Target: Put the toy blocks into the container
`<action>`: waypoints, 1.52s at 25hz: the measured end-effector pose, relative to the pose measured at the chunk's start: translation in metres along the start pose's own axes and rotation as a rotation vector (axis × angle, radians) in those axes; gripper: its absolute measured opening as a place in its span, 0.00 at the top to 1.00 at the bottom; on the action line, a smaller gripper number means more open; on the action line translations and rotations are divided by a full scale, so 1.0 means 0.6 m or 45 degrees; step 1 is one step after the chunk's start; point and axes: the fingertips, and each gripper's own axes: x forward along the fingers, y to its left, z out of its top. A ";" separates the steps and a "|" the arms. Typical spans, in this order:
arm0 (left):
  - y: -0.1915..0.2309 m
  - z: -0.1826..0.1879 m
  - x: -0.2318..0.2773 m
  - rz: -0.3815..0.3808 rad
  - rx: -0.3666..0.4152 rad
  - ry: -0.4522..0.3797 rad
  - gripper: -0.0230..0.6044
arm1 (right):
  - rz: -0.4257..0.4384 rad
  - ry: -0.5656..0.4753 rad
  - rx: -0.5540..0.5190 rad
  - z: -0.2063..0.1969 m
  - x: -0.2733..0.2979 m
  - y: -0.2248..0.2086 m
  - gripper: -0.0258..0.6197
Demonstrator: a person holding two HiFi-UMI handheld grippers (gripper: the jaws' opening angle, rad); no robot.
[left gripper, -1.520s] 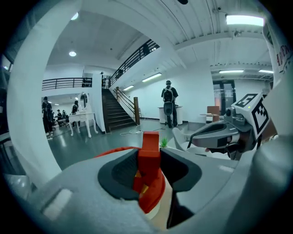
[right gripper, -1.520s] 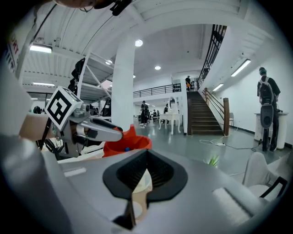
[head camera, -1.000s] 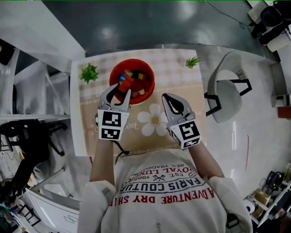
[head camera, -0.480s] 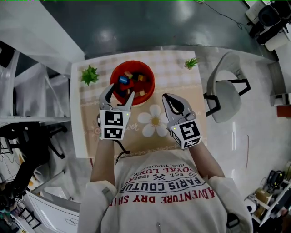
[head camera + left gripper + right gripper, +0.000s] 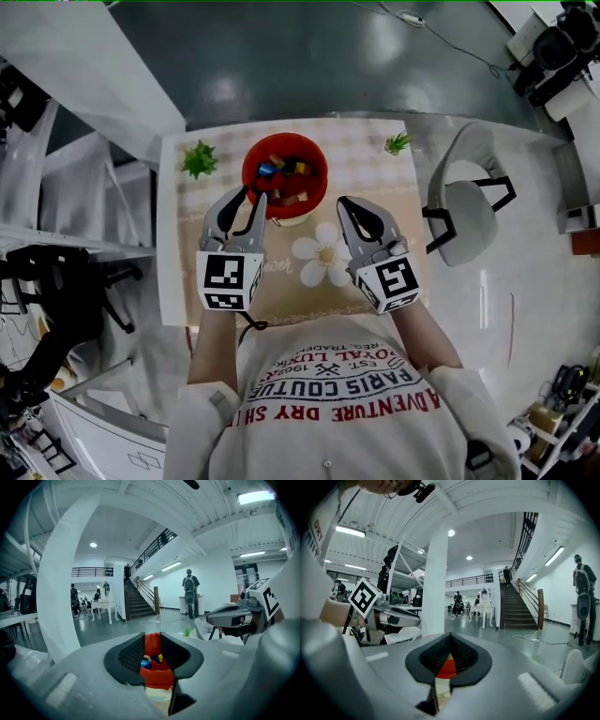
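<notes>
**Toy blocks and container.** The toy blocks (image 5: 282,170) lie heaped inside the container (image 5: 322,184), a round red bowl at the far middle of the table (image 5: 169,281). Blue, yellow, red and pale wood-coloured pieces can be made out in the heap, and no block shows on the mat (image 5: 281,292) outside the bowl. In the left gripper view the red wall of the bowl (image 5: 157,678) fills the gap between the jaws, with a blue block (image 5: 146,664) and a yellow one (image 5: 160,658) showing above its rim.

**Left gripper.** The left gripper (image 5: 254,195) is held above the near left edge of the bowl, pointing toward it. Its jaws have just been closing; they stand a narrow slit apart with nothing between the pads (image 5: 129,656).

**Right gripper.** The right gripper (image 5: 344,202) hangs beside the bowl on its right, over the mat. Its jaw tips meet and hold nothing; only a sliver of the red bowl shows through the slot beneath them (image 5: 450,637).

**Surroundings.** The mat is beige with a checked far band and a white flower print (image 5: 323,251) between the two grippers. A small green plant (image 5: 199,159) stands left of the bowl, and a second plant (image 5: 398,143) stands at the far right corner. A white chair (image 5: 461,208) stands right of the table.
</notes>
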 end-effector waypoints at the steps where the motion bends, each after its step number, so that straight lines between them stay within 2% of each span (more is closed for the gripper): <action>1: 0.003 0.007 -0.010 0.010 -0.010 -0.022 0.80 | 0.006 -0.017 -0.005 0.009 -0.001 0.003 0.96; 5: 0.019 0.022 -0.050 0.044 -0.036 -0.086 0.92 | 0.030 -0.064 -0.020 0.035 0.000 0.019 0.96; 7: 0.024 0.020 -0.067 0.047 -0.046 -0.095 0.95 | 0.042 -0.072 -0.031 0.042 0.001 0.028 0.96; 13: 0.025 0.007 -0.102 0.021 -0.046 -0.100 0.96 | 0.058 -0.086 -0.038 0.051 0.000 0.046 0.96; 18: 0.020 0.018 -0.119 -0.006 -0.037 -0.140 0.96 | 0.061 -0.079 -0.033 0.051 0.001 0.051 0.96; 22: 0.017 0.028 -0.124 -0.014 -0.014 -0.166 0.96 | 0.080 -0.068 -0.042 0.049 0.003 0.058 0.96; 38: 0.019 0.037 -0.124 -0.023 -0.029 -0.181 0.96 | 0.078 -0.055 -0.024 0.041 0.001 0.060 0.96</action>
